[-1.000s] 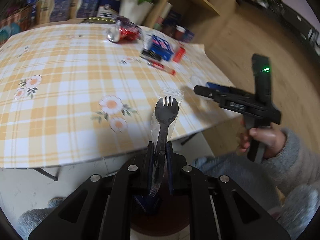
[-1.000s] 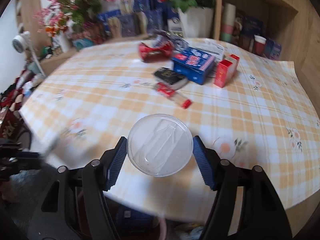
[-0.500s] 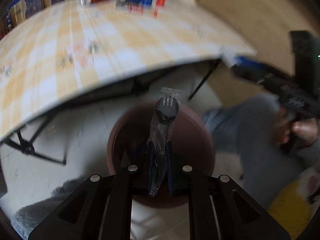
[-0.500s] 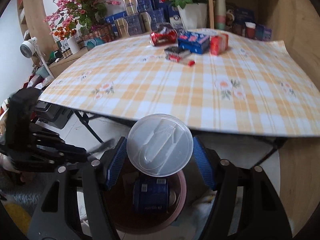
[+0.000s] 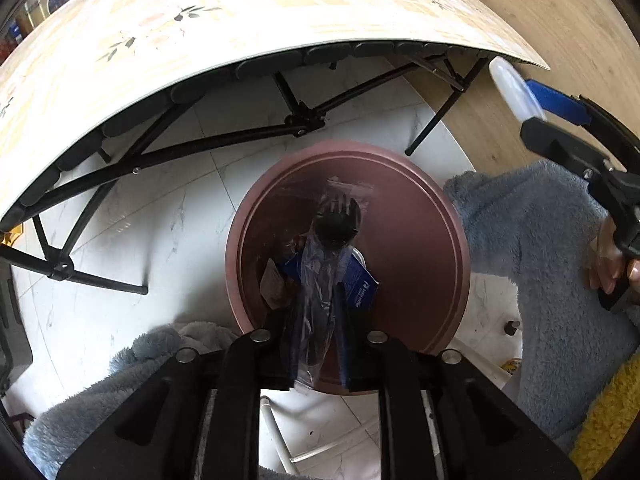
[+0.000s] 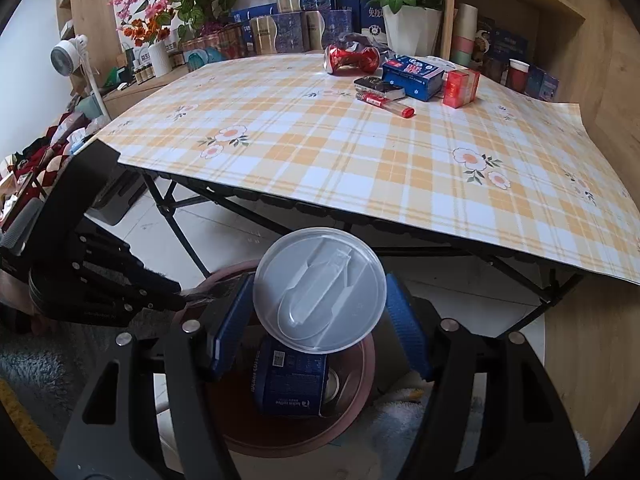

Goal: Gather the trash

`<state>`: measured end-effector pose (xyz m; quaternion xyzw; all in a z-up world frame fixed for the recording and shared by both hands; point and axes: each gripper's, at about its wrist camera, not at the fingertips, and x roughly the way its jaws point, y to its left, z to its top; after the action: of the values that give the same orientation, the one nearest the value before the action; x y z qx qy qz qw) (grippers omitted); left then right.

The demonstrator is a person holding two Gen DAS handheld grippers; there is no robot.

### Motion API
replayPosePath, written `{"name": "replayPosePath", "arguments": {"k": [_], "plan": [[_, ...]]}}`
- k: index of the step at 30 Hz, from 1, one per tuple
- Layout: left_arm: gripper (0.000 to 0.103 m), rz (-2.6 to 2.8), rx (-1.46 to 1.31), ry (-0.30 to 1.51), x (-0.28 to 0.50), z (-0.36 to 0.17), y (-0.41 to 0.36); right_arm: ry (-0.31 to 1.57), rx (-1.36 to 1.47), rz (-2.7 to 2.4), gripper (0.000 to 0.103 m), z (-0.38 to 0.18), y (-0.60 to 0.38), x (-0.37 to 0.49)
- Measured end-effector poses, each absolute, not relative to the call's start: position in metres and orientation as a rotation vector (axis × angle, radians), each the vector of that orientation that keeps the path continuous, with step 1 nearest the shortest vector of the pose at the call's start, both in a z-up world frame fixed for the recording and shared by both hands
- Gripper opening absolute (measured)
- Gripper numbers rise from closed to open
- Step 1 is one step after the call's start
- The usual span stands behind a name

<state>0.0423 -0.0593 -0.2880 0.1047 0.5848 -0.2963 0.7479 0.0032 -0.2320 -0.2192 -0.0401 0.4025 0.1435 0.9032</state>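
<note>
- Left wrist view: left gripper aimed down over one round brown bin; jaws just eased wider, one black plastic spork in a clear crinkled wrapper between them, grip uncertain.
- Right gripper clamped on one round translucent plastic lid, above the same bin.
- One blue carton lying inside the bin.
- Surface with a yellow plaid floral cloth: one crushed red can, boxes at the far side.
- White tiled floor underneath.

White marble-tile floor, folding table in checked cloth, wooden shelves.
</note>
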Motion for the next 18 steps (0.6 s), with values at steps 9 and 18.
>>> {"name": "replayPosePath", "arguments": {"k": [9, 18], "plan": [[0.069, -0.575, 0.093, 1.164, 0.049, -0.263, -0.035, 0.872, -0.112, 0.304, 0.067, -0.229, -0.225, 0.009], [0.094, -0.467, 0.047, 0.766, 0.031, -0.175, 0.001, 0.926, -0.166, 0.332, 0.067, -0.246, -0.208, 0.017]]}}
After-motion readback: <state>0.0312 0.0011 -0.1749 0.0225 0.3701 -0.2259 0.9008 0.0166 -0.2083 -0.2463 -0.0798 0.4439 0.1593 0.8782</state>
